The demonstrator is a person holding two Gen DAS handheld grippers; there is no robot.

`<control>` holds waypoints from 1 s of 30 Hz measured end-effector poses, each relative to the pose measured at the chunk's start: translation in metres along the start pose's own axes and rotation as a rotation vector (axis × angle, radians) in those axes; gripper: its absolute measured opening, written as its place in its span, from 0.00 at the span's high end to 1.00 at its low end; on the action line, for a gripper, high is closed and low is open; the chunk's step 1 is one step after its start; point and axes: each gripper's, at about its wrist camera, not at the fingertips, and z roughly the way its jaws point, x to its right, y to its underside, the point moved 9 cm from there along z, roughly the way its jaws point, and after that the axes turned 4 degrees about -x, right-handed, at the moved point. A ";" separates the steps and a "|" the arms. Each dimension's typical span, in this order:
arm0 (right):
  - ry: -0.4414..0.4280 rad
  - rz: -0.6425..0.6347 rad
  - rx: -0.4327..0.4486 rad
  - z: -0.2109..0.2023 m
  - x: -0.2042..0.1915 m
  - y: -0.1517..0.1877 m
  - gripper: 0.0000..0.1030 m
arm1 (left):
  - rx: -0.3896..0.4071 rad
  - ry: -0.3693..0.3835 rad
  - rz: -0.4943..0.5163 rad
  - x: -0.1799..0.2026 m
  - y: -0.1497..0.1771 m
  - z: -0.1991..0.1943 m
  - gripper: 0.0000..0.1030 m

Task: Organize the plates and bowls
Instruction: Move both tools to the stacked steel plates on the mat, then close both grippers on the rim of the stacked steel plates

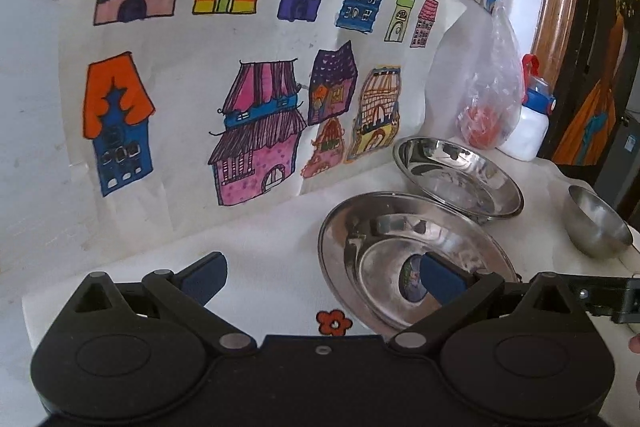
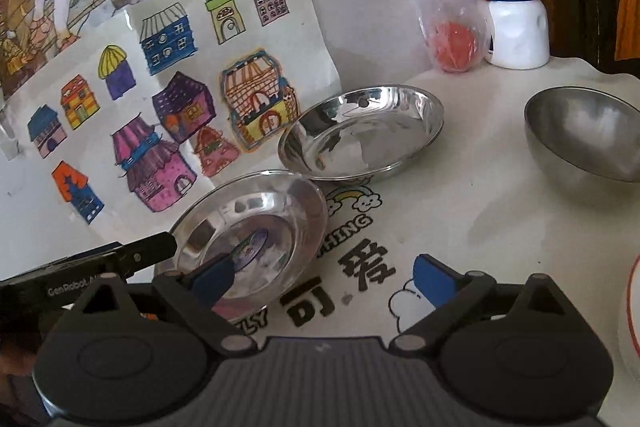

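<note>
Both tongs [image 1: 324, 277] [image 2: 324, 277] wide open, empty; red-rimmed white dish [image 2: 630, 311] in rt view only.

My right gripper's [image 2: 324, 281] left finger covers part of the near steel plate [image 2: 256, 227]; a red-rimmed white dish [image 2: 631, 311] is cut off at the right wrist view's edge, its shape unclear.

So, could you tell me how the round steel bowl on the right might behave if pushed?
The bowl looks thin polished steel, so probably light and slippery. Its rounded underside suggests it may rock or spin rather than slide straight. The cloth beneath might add some drag.
</note>
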 end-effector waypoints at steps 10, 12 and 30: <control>-0.010 0.029 -0.003 0.014 0.007 0.000 0.14 | -0.007 0.001 -0.032 -0.001 -0.002 0.012 0.02; -0.009 0.023 -0.004 0.016 0.005 0.000 0.17 | -0.009 0.001 -0.034 -0.001 -0.003 0.013 0.02; -0.046 0.022 -0.010 0.023 -0.004 0.000 0.69 | -0.057 0.049 -0.087 0.003 -0.001 0.018 0.63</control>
